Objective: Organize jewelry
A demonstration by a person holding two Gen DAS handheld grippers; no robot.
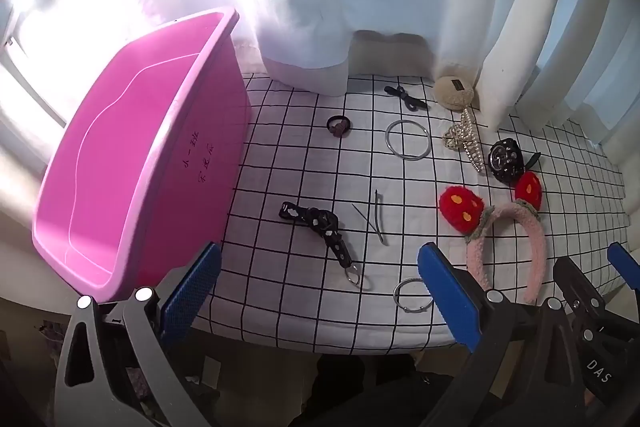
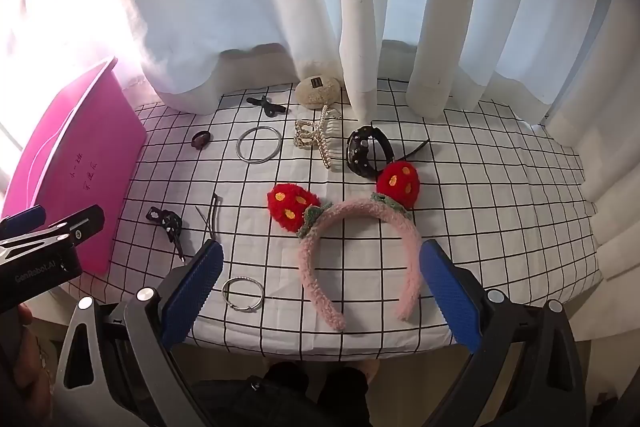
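Both grippers hang above the near edge of a desk covered in a white cloth with a black grid, tilted down toward it. The left gripper has its blue pads spread wide with nothing between them; the right gripper is just as wide and also empty. A pink bin stands at the left end of the desk, open and tipped toward the camera, with handwriting on its side. The jewelry lies scattered over the cloth. A pink headband with two red strawberry ears lies near, in front of the right gripper. A small silver ring lies by the near edge, just left of the headband. A black strap with a metal clasp lies near the bin, and thin hairpins lie just right of it. Farther off lie a silver bangle, a dark hair tie, a black bow, a pearl claw clip and a black studded clip. A beige pad rests at the far edge against white curtains.
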